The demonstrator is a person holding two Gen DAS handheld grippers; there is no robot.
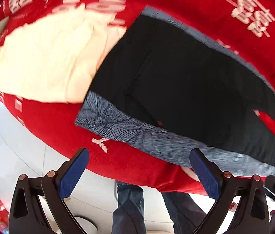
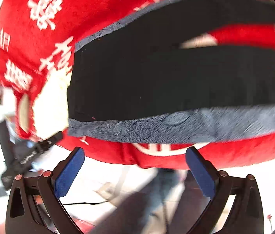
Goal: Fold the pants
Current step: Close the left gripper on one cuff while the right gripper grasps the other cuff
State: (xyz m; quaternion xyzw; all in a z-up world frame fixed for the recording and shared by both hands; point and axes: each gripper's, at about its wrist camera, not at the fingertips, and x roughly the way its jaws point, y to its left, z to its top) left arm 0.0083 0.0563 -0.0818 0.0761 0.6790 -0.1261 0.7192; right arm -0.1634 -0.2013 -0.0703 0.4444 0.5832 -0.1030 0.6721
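Note:
Black pants (image 1: 186, 81) lie flat on a blue-grey patterned cloth (image 1: 118, 120) on a table with a red cover (image 1: 59, 124). Their two legs split at the right (image 1: 262, 117). In the right wrist view the pants (image 2: 157, 81) fill the middle over the same cloth (image 2: 176, 128), with the legs parting at the upper right. My left gripper (image 1: 139, 156) is open and empty, above the table's near edge, short of the cloth. My right gripper (image 2: 135, 156) is open and empty, at the table's near edge below the cloth.
A cream garment (image 1: 45, 58) lies left of the pants and shows in the right wrist view (image 2: 51, 101). The person's jeans-clad legs (image 1: 129, 204) stand below the table edge on a pale tiled floor (image 1: 10, 136). The left gripper's body (image 2: 30, 156) appears at the left.

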